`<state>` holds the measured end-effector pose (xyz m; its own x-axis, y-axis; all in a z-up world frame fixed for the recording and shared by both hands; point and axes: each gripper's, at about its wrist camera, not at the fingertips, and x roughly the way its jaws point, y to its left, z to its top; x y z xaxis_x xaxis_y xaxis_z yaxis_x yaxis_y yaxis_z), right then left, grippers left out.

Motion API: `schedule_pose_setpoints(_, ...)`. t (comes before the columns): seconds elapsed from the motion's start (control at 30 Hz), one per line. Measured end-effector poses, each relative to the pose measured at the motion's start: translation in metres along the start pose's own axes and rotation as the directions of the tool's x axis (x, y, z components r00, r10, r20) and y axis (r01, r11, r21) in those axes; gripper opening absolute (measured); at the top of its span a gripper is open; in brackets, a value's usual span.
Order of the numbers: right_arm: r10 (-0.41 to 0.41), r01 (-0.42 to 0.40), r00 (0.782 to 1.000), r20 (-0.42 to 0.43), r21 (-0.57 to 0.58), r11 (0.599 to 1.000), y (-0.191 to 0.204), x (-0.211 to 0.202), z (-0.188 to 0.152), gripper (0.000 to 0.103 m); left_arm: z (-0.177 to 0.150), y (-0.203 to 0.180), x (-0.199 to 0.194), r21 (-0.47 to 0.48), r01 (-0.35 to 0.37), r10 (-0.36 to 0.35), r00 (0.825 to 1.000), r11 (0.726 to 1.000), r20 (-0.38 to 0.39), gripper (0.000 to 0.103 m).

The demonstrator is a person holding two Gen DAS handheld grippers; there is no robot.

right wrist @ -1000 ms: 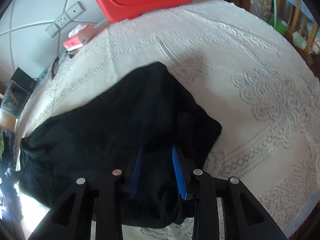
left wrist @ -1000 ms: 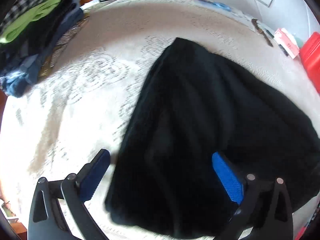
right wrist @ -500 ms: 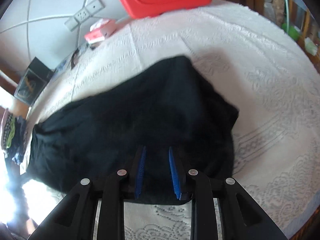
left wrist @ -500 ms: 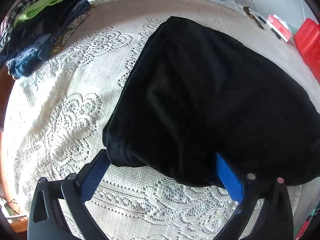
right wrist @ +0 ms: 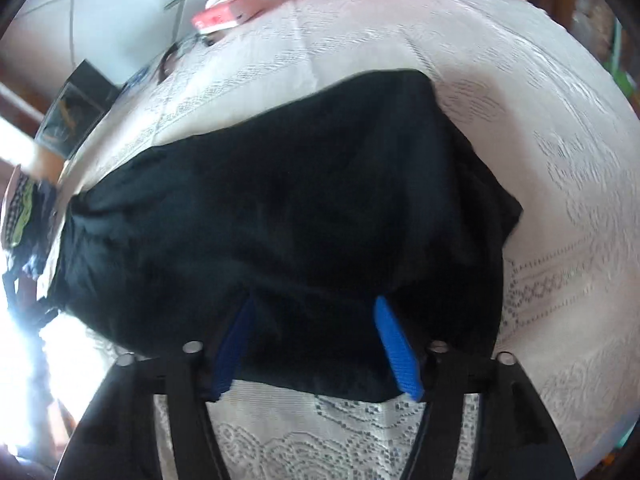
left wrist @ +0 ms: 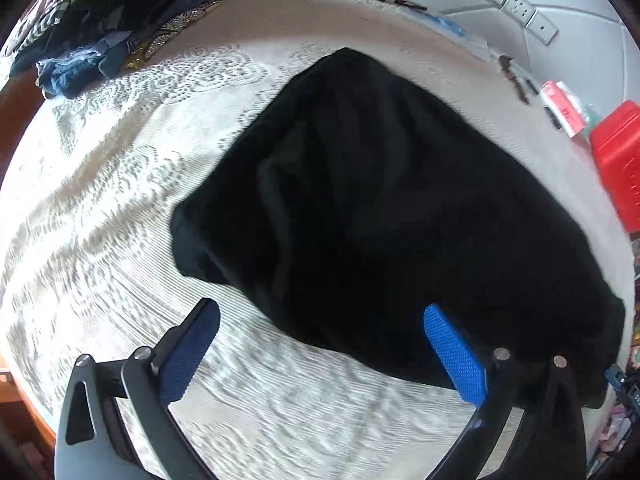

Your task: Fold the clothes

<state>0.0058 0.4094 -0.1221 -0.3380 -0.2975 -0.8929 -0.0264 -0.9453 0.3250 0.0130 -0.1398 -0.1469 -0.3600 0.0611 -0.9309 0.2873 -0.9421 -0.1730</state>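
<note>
Pile of clothes (left wrist: 108,28) sits at ten o'clock, apparently finished work. Left gripper (left wrist: 320,344): jaws wide, empty, one finger over bare cloth, the other at the garment's near hem. Black garment (left wrist: 384,216) lies mid-table, doubled over into a rough slab with uneven edges; by my judgement one fold is made and further folds and stacking remain. Right gripper (right wrist: 316,344): jaws parted, straddling the near hem, not clamped. Surface is a white lace tablecloth (left wrist: 100,184). Red box (left wrist: 618,164) at three o'clock; wall sockets (left wrist: 516,6) on the white wall behind.
</note>
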Motion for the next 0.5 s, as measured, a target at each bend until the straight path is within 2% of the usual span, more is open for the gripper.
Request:
schedule_pose_setpoints(0.1, 0.021, -0.012, 0.998, 0.056, -0.144, 0.99, -0.004, -0.013, 0.029, 0.051, -0.033, -0.065, -0.006, 0.03, 0.026, -0.027, 0.999, 0.999, 0.028, 0.103)
schedule_pose_setpoints(0.17, 0.049, -0.033, 0.997, 0.06, -0.244, 0.969, -0.014, -0.015, 0.048, 0.041, -0.059, -0.116, -0.002, 0.031, 0.013, -0.014, 0.999, 0.999, 0.035, 0.103)
schedule_pose_setpoints(0.27, 0.11, -0.1, 0.994, 0.005, -0.378, 0.92, -0.031, -0.008, 0.075, 0.039, -0.104, -0.184, 0.008, -0.007, -0.031, 0.031, 0.999, 0.999, 0.018, 0.103)
schedule_pose_setpoints(0.37, 0.101, -0.126, 0.992, -0.077, -0.496, 0.859, -0.041, 0.002, 0.084, 0.039, -0.133, -0.242, 0.019, 0.019, -0.057, 0.058, 0.998, 0.998, -0.039, 0.103)
schedule_pose_setpoints(0.43, 0.103, -0.152, 0.987, -0.121, -0.541, 0.827, -0.045, 0.01, 0.081, 0.039, -0.149, -0.27, 0.024, 0.057, -0.14, 0.142, 0.989, 0.989, -0.035, 0.103)
schedule_pose_setpoints(0.5, 0.124, -0.186, 0.981, -0.147, -0.562, 0.806, -0.053, 0.014, 0.077, 0.039, -0.159, -0.281, 0.022, 0.033, -0.168, 0.168, 0.986, 0.985, 0.001, 0.103)
